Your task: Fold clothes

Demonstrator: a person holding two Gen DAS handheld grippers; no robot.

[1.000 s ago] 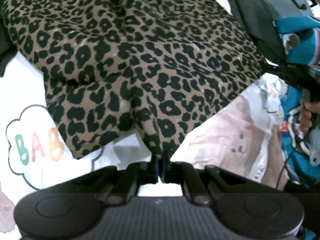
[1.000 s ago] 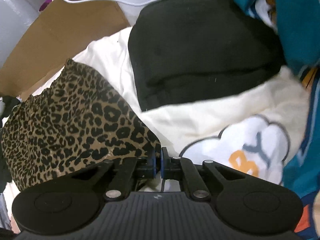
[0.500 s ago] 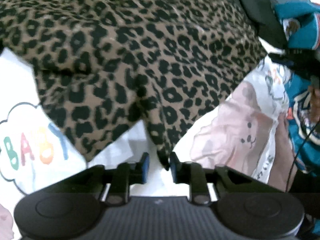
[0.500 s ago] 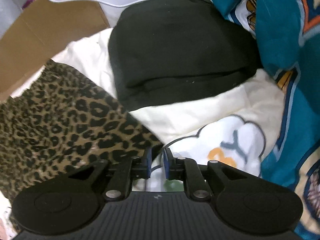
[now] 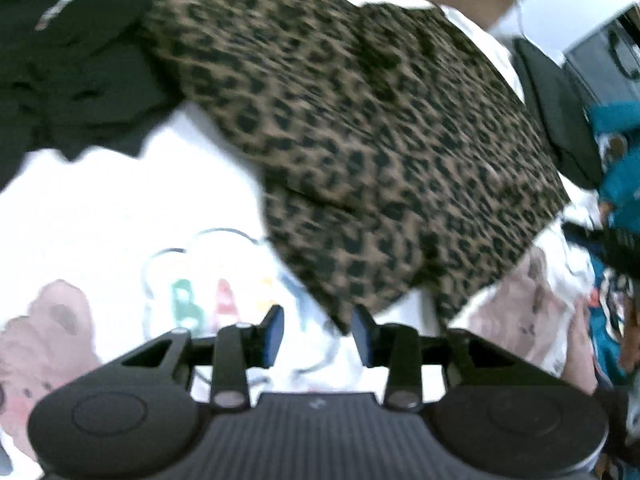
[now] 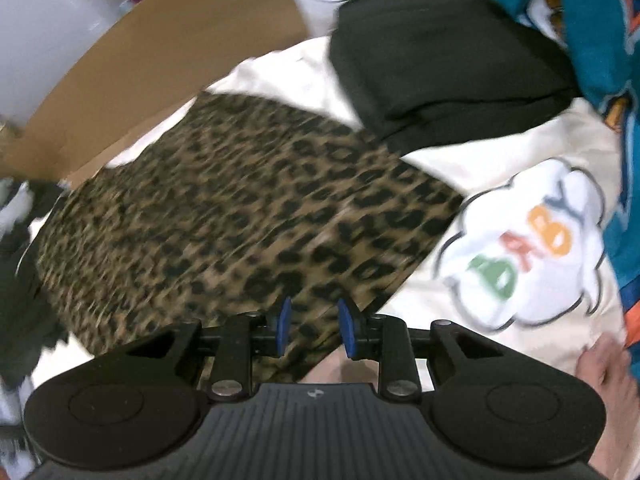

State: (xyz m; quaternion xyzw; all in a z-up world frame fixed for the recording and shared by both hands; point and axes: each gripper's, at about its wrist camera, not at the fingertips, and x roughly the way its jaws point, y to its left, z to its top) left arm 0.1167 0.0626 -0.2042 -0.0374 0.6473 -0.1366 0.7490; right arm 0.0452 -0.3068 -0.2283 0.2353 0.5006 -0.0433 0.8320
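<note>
A leopard-print garment [image 5: 380, 152] lies folded on a white and cream "BABY" print blanket [image 5: 120, 208]. My left gripper [image 5: 318, 334] is open, its blue pads just short of the garment's near corner, holding nothing. In the right wrist view the same garment [image 6: 240, 220] lies flat, and my right gripper [image 6: 314, 326] is open just above its near edge, empty.
A black garment [image 6: 440, 76] lies beyond the leopard one, and another dark pile [image 5: 68, 64] sits at the far left. A teal printed jersey [image 6: 600, 40] is at the right. A cardboard box [image 6: 160, 68] stands behind. A bare foot [image 6: 604, 368] is near my right gripper.
Both grippers opened and let go of the leopard garment's corners, then drew back a little. The garment now lies flat on the blanket.
</note>
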